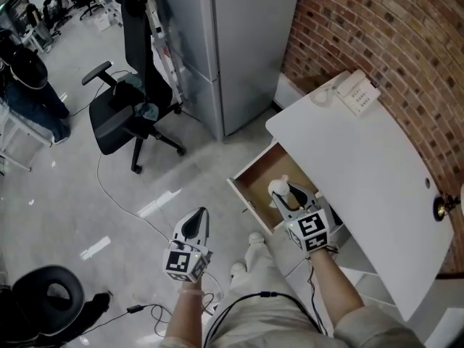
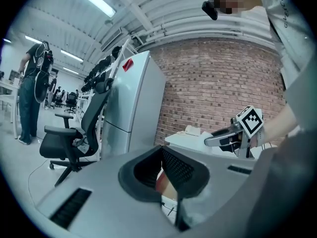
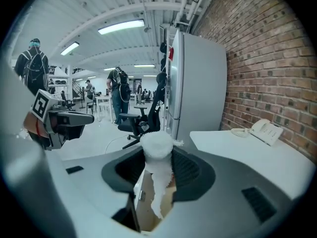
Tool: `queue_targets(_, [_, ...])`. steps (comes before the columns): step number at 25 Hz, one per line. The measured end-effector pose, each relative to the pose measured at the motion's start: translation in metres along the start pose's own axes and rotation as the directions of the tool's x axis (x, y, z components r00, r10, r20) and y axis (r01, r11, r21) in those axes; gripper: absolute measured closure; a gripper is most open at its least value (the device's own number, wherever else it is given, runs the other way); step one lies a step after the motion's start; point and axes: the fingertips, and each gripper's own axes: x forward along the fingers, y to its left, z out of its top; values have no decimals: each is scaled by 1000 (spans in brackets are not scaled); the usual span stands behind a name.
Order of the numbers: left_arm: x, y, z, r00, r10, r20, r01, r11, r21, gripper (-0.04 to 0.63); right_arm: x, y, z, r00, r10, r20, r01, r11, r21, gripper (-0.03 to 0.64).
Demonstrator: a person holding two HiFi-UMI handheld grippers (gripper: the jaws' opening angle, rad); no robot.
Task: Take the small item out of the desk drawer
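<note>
The desk drawer (image 1: 247,188) stands pulled out from under the white desk (image 1: 362,165), its brown inside showing. My right gripper (image 1: 285,192) hangs just above the drawer, shut on a small white fluffy item (image 1: 278,188). In the right gripper view that item (image 3: 156,144) sits pinched between the jaws of the right gripper (image 3: 157,158), with a ragged tail hanging down over the drawer. To the left of the drawer, my left gripper (image 1: 196,220) is held over the floor; in the left gripper view the left gripper (image 2: 161,155) has its jaws together, holding nothing.
A white telephone (image 1: 355,91) lies on the desk's far end by the brick wall (image 1: 391,35). A grey cabinet (image 1: 232,42) stands behind the drawer, a black office chair (image 1: 127,114) to its left. A cable (image 1: 119,201) runs across the floor. A person (image 1: 32,85) stands far left.
</note>
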Motion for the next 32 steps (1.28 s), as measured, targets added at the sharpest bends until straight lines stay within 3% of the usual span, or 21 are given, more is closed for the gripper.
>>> queue_targets(13, [-24, 7, 52, 995, 71, 64, -72, 997, 20, 589, -38, 10, 44, 997, 15, 75, -16, 1000, 13, 448])
queue_targets(32, [-70, -3, 116, 984, 97, 150, -106, 993, 55, 589, -102, 3, 89, 973, -58, 223, 43, 997, 70, 449])
